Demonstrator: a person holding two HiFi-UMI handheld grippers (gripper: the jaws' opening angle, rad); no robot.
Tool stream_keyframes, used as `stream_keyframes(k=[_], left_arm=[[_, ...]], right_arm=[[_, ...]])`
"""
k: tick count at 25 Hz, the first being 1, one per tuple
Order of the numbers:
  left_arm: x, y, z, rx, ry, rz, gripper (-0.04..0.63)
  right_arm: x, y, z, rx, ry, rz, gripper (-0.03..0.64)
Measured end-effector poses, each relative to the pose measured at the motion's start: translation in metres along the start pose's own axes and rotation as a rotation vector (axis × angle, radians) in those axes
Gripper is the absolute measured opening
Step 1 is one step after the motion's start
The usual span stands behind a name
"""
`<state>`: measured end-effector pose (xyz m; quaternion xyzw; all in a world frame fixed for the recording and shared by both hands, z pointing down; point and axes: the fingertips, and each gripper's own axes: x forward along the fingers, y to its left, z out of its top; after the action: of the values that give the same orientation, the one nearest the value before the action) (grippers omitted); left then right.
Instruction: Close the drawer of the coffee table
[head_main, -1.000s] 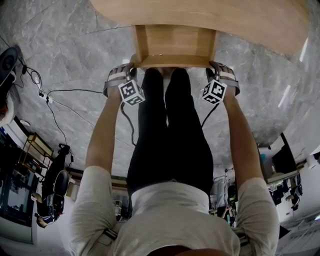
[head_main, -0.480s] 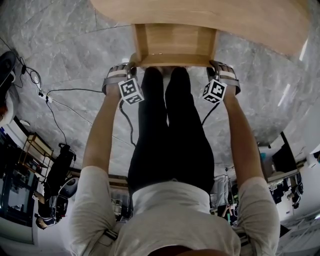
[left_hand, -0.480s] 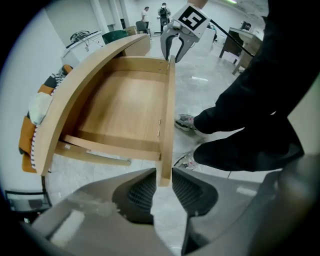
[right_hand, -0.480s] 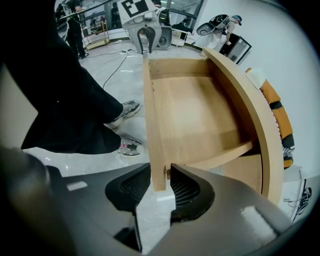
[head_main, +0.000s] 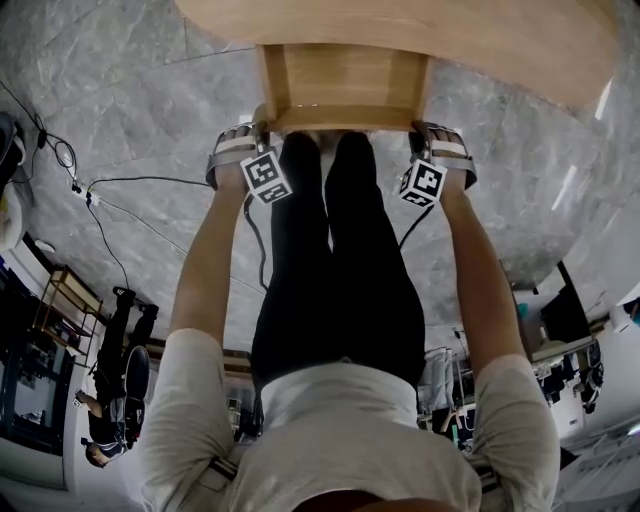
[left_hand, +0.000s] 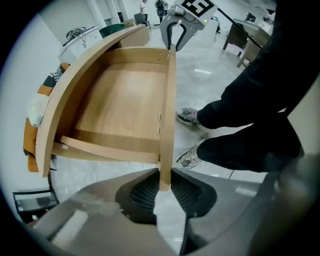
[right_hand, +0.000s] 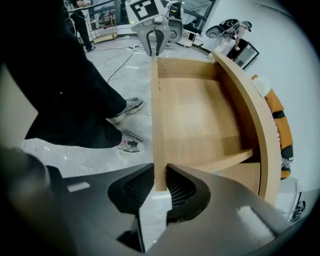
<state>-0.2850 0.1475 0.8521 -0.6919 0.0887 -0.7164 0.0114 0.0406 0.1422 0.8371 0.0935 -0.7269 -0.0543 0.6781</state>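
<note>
your left gripper points down at the drawer, and its jaws have just been closing. the thin front board of the drawer stands right between those jaws, and both pads press on it. your right gripper does the same at the other end of that board. its jaws have just been closing too, and they are clamped on the wood.

the drawer is pulled out from under the curved top of the desk. seen from the left jaws, the wooden inside of the drawer lies to their left, and your legs and shoes are to their right. seen from the right jaws it is the other way round: the drawer's inside is to their right and your legs are to their left. far along the board from each pair of jaws, you can see the other gripper biting the same edge.

the marker cubes sit just behind the jaws, near your hands. under it all is a grey stone floor, with a black cable lying out beyond the left jaws.
</note>
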Motion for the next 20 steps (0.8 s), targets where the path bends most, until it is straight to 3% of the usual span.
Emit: stream_keyframes(k=[4, 15, 20], left_arm=[[-0.003, 0.0, 0.002, 0.017, 0.013, 0.027, 0.094], [-0.031, 0.013, -0.003, 0.005, 0.003, 0.023, 0.094], [-0.043, 0.017, -0.003, 0.004, 0.044, 0.013, 0.094]], right_arm=[[-0.003, 0.0, -0.001, -0.045, 0.019, 0.015, 0.074], [-0.029, -0.011, 0.006, -0.03, 0.001, 0.04, 0.072], [-0.041, -0.017, 0.006, -0.009, -0.014, 0.071, 0.074]])
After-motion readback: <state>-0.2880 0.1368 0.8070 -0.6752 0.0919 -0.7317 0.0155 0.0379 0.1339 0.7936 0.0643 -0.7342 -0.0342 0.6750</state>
